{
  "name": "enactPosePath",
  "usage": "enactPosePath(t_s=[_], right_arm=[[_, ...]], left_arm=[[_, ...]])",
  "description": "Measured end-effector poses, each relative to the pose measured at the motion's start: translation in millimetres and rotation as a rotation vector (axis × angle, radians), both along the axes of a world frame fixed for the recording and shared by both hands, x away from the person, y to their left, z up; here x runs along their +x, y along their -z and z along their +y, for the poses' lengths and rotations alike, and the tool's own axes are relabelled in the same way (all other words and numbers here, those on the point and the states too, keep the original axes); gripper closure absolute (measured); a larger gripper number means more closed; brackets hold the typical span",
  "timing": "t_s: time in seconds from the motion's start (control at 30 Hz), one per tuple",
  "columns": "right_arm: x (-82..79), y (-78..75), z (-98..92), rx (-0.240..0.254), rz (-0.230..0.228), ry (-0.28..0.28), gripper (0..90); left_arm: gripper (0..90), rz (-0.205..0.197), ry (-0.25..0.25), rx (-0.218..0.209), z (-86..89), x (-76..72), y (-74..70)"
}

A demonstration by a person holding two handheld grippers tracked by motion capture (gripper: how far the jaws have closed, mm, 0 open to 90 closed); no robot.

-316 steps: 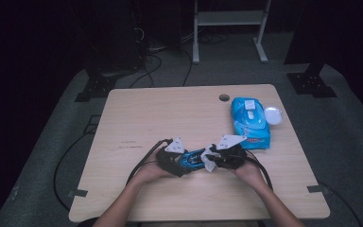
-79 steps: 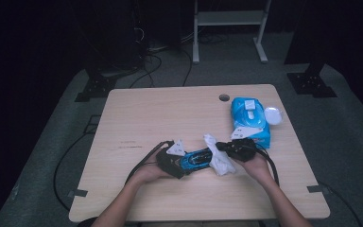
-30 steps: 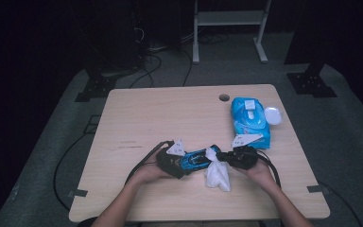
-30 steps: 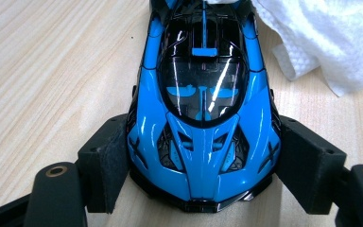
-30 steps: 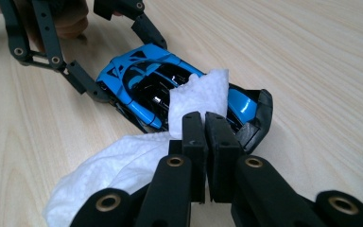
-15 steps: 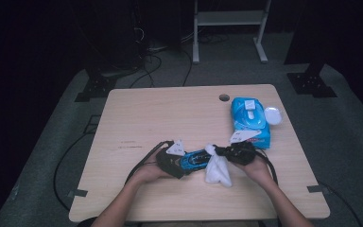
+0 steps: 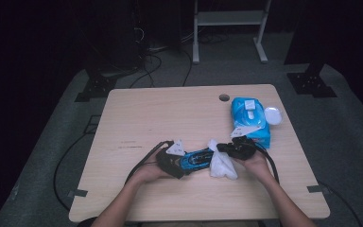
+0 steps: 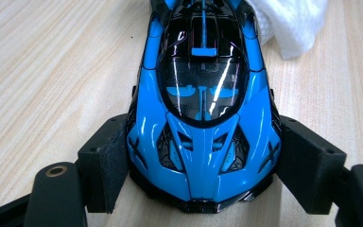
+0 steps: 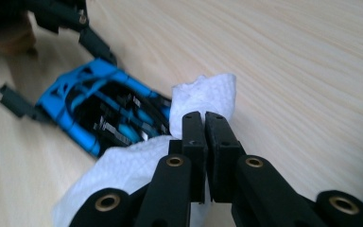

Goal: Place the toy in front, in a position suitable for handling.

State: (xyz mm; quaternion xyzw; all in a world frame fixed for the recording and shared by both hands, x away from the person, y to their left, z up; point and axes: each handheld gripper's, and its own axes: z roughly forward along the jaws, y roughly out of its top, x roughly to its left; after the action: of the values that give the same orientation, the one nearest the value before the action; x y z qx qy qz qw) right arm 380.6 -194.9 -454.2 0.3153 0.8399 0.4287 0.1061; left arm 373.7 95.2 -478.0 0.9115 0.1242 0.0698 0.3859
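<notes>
Near the front edge of the wooden table (image 7: 170, 113), between my two hands, the blue toy sports car (image 7: 196, 158) lies with its long axis running roughly left to right across the high view. My left gripper (image 8: 203, 156) clamps it by the nose: in the left gripper view the black pads sit against both flanks just ahead of the windscreen, and the car points away from me toward its tail. At that far tail end the white wet wipe (image 9: 203, 97) is bunched against the bodywork, pinched in my right gripper (image 9: 203, 118), whose jaws are pressed almost together on the fabric. So the right hand is the one nearer the uncleaned length, and I judge the coming stroke has to run along the car's axis, from tail toward the clamped nose. The blue wipes pack (image 7: 250, 118) sits beyond the right hand, clear of that path.
</notes>
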Motion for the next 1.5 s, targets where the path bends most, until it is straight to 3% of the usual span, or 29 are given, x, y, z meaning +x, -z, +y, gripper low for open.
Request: enactPosePath(t_s=[0.07, 0.17, 0.27, 0.4, 0.63, 0.73, 0.83, 0.9, 1.07, 1.13, 1.2, 1.3, 1.37, 1.43, 1.5], right_arm=[[-4.8, -3.9, -5.0, -0.023, 0.000, 0.002, 86.6], [-12.3, -13.0, -1.5, 0.025, -0.002, -0.022, 86.6], [-17.9, -18.7, 21.4, 0.051, -0.006, -0.091, 86.6], [-19.2, -9.7, 61.5, 0.011, 0.009, -0.189, 86.6], [-16.0, 6.9, 106.8, 0.012, 0.042, -0.252, 86.6], [-12.4, 4.8, 100.8, 0.006, 0.032, -0.236, 86.7], [-5.7, -0.6, 86.1, 0.004, 0.004, -0.165, 86.7], [-0.3, -2.2, 79.0, 0.013, 0.014, -0.131, 86.7], [-1.3, -0.8, 91.8, -0.035, -0.012, -0.155, 86.6], [0.5, -1.8, 88.5, -0.041, -0.010, -0.157, 86.7], [2.6, -2.9, 78.5, -0.026, -0.009, -0.142, 86.8], [3.8, -5.0, 60.7, -0.049, -0.028, -0.088, 86.8], [5.1, -5.0, 45.8, -0.045, -0.011, -0.054, 86.8], [3.7, -7.1, 36.9, -0.016, 0.001, -0.039, 86.9], [-1.4, -15.3, 28.0, 0.009, -0.019, -0.044, 86.8]], left_arm=[[25.1, 0.001, 0.002, -0.002, 0.1, 0.4, 0.2], [25.2, 0.000, 0.002, 0.002, -0.7, 0.4, -0.1], [25.2, -0.002, -0.003, 0.001, -1.5, 0.0, -0.2], [25.2, 0.002, -0.004, -0.001, -1.3, -0.2, 0.0], [25.2, 0.002, -0.002, -0.001, -0.9, -0.2, -0.1], [25.2, 0.000, -0.001, -0.002, -0.7, 0.0, 0.0], [25.2, 0.002, -0.004, -0.005, -0.9, -0.1, 0.4], [25.2, 0.000, -0.005, -0.006, -1.6, 0.1, 0.3], [25.2, 0.003, -0.003, -0.005, -1.2, 0.3, 0.4], [25.2, 0.001, -0.006, -0.005, -1.7, -0.2, 0.3], [25.2, 0.000, -0.004, -0.007, -1.8, 0.1, 0.5], [25.2, 0.000, 0.001, -0.004, -1.0, 0.5, 0.5], [25.2, 0.000, 0.001, -0.003, -1.0, 0.6, 0.4], [25.2, -0.001, 0.001, -0.001, -1.1, 0.6, 0.2], [25.2, 0.000, 0.001, -0.003, -1.2, 0.7, 0.3]])
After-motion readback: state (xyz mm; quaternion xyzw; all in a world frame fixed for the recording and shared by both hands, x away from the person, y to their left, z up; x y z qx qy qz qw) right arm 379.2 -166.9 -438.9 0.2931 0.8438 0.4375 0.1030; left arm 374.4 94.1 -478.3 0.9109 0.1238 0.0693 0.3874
